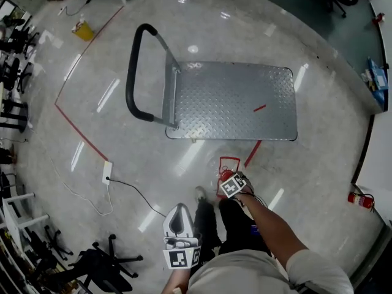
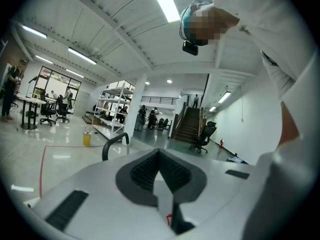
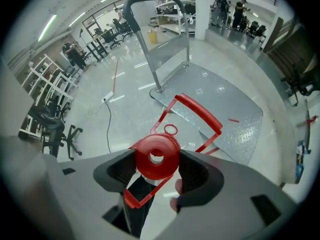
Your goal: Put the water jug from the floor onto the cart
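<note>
The water jug shows mainly as a red cap (image 3: 156,156) and a red wire handle (image 3: 200,111); its clear body is hard to make out. My right gripper (image 3: 156,160) is shut on that cap, one jaw on each side. In the head view the jug's handle (image 1: 229,164) sits just in front of the near edge of the cart's bare steel deck (image 1: 233,100), with the right gripper (image 1: 233,185) over it. I cannot tell whether the jug rests on the floor. My left gripper (image 1: 178,216) is held near my body, shut and empty (image 2: 159,156).
The cart's black push handle (image 1: 131,72) rises at its left end. Red tape lines (image 1: 76,124) cross the floor. A power strip with cable (image 1: 107,171) lies to the left. Office chairs (image 1: 104,262) stand at lower left, and a fire extinguisher (image 1: 361,199) at right.
</note>
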Motion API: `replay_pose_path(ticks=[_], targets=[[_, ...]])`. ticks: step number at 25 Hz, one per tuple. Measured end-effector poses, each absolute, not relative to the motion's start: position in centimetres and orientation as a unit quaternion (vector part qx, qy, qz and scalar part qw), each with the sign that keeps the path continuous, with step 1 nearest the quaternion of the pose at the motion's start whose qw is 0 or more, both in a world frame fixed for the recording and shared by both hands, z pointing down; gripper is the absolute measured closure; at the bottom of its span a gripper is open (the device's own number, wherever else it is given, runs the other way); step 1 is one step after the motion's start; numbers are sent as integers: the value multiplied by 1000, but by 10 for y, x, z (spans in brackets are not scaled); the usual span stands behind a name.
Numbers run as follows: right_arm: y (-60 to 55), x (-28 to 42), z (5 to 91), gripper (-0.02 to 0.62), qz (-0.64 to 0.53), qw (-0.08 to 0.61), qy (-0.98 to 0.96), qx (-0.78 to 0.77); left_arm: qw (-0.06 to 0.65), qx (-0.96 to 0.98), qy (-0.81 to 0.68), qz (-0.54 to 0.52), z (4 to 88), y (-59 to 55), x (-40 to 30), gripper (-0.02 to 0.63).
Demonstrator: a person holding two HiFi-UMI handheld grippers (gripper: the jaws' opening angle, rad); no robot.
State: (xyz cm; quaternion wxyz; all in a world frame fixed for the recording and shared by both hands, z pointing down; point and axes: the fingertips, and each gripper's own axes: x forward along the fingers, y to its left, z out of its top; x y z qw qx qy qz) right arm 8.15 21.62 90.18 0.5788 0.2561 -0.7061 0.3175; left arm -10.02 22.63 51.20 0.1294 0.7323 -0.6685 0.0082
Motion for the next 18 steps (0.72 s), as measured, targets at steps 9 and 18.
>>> replay_pose_path(ticks=[9, 18], targets=[[144, 111, 796, 322, 291, 558, -733, 258, 56, 728, -681, -42, 432, 180, -76, 603], [23, 104, 752, 322, 264, 545, -743, 283, 47, 765, -638, -72, 424, 48, -93, 603]])
